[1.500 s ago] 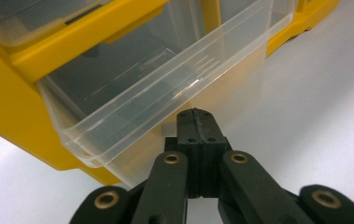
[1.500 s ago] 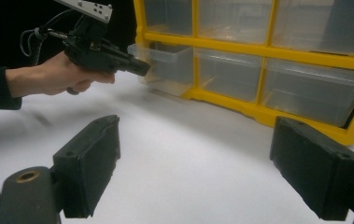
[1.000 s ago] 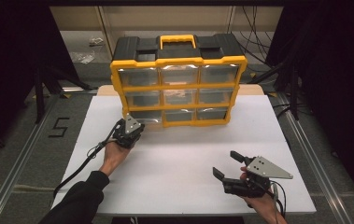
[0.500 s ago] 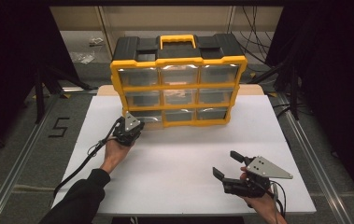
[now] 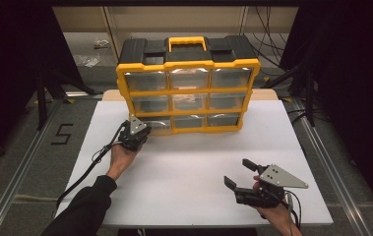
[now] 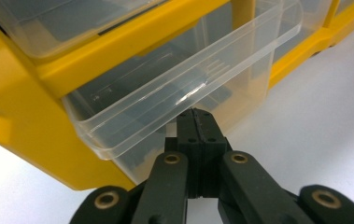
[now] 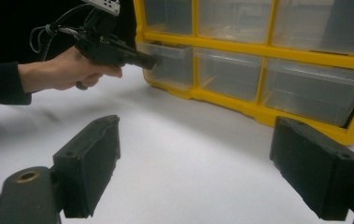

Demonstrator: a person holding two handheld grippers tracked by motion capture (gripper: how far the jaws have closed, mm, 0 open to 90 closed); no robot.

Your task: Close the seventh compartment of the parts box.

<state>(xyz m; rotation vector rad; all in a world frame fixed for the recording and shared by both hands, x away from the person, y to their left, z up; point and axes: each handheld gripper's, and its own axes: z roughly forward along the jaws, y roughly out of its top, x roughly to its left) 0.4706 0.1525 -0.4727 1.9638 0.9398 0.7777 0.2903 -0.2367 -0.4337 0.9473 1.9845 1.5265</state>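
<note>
My left gripper (image 5: 136,132) sits at the bottom left drawer (image 6: 174,100) of the yellow box (image 5: 189,81). Its jaws are pressed together under the drawer's clear front lip. I cannot tell if they pinch the lip or just touch it. I think I hold them there because the lip is the handle, so a pull from here can slide the drawer out. In the left gripper view the drawer looks out a little way from the yellow frame.

The box stands upright at the back of the white table (image 5: 189,172), with its drawers facing me, so I can reach them easily.

My right gripper (image 5: 240,173) rests low near the front right of the table, well apart from the box. Its jaws are wide apart and hold nothing. I think it waits there, out of the way.

Compared with a second ago, little differs. My left gripper has barely shifted at the drawer. My right gripper has not moved.
</note>
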